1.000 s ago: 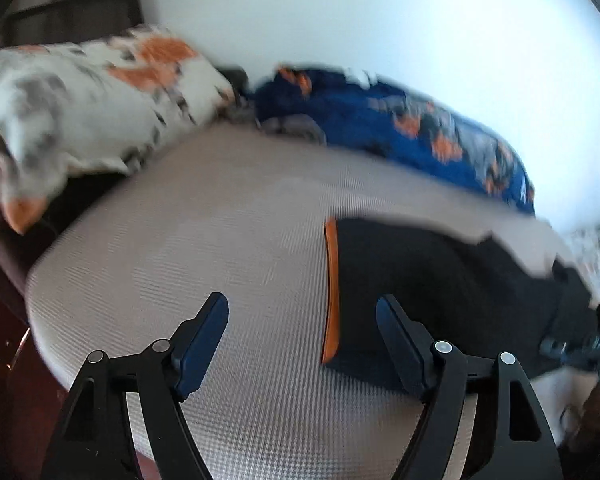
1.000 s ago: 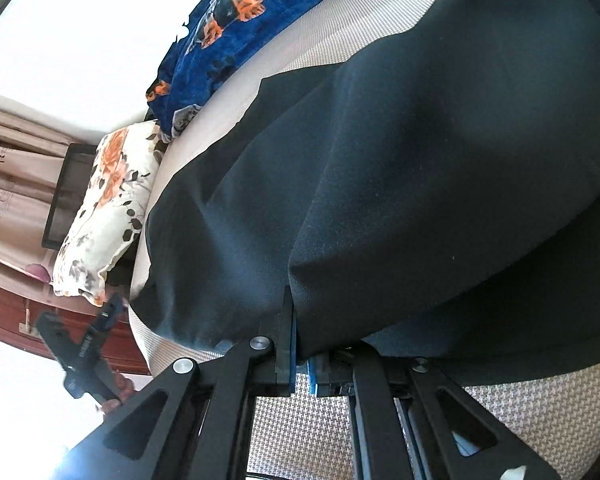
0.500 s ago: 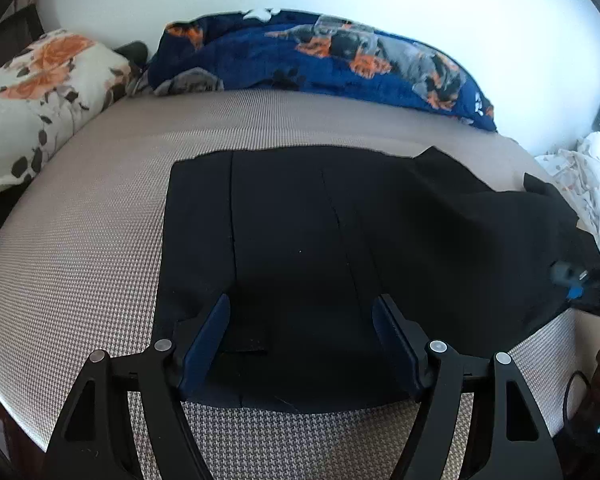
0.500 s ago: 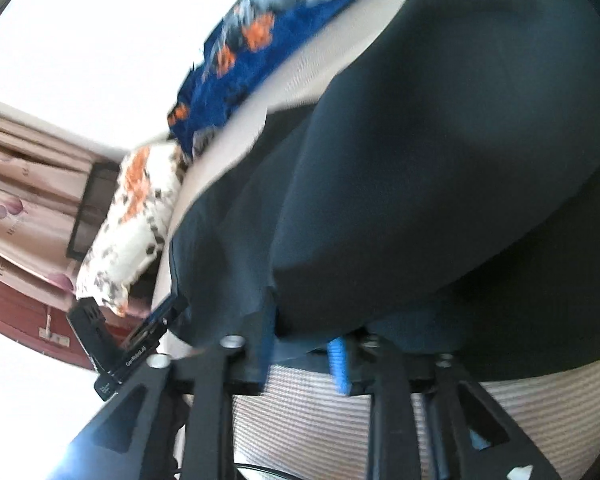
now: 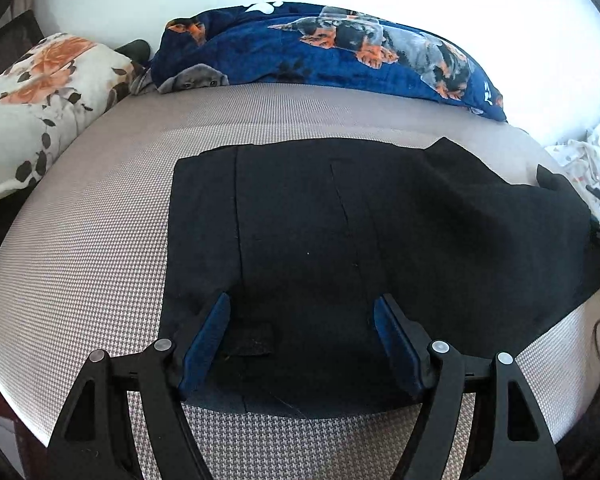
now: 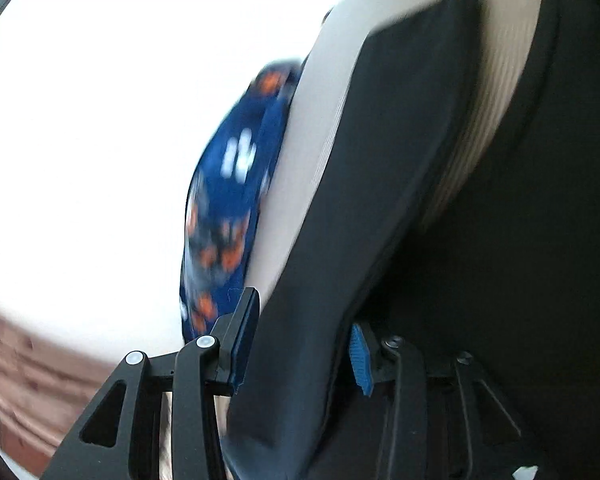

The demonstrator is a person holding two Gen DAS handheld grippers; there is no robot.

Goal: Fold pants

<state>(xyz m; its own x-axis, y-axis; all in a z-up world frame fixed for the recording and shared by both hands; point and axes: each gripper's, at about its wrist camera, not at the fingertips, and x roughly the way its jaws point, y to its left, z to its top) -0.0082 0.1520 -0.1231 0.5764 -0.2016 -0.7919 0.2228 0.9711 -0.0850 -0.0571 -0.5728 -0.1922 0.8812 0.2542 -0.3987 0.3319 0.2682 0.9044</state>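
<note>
Black pants lie flat on a beige bed. The left gripper, jaws spread wide and empty, hovers over their near edge at 6 o'clock. The right gripper (view blurred) is parted, a fold of pants between its pads.

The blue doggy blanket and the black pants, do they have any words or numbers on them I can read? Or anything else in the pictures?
None: no words or numbers can be read in either view.
Blue blanket: only dog and paw pictures, no letters.
Black pants: plain, and the small patch near the near edge shows no text.
Flowered pillow: flowers only.
The right wrist view is too blurred to read anything.
</note>
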